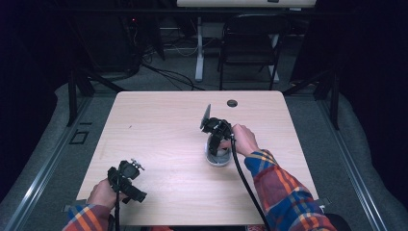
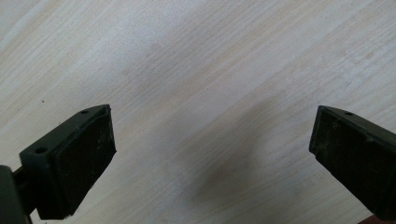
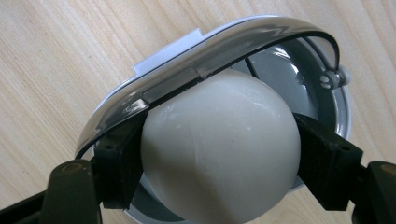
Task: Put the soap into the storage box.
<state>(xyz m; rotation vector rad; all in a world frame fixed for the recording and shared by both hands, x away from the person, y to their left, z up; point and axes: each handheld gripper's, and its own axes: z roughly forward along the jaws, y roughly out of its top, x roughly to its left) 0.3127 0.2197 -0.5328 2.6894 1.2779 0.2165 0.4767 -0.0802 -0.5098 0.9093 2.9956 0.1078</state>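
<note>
- Right gripper (image 3: pixel 219 163) pinches a pale ball (image 3: pixel 219 149) at its widest girth, low inside the grey bowl (image 3: pixel 327 102) near mid-surface (image 1: pixel 163 144).
- Judged best practice: keep the squeeze even and move vertically, clear of the bowl's clear rim (image 3: pixel 196 60).
- Left gripper (image 2: pixel 210 158), spread and empty, sits well apart from the bowl, toward the person.

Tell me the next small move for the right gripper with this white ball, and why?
Probably lift it straight up a little. The right gripper is shut on the white ball, which sits partly inside the grey container, under its raised clear lid. The left gripper hangs open over bare table; whether the ball is going in or out is unclear.
</note>
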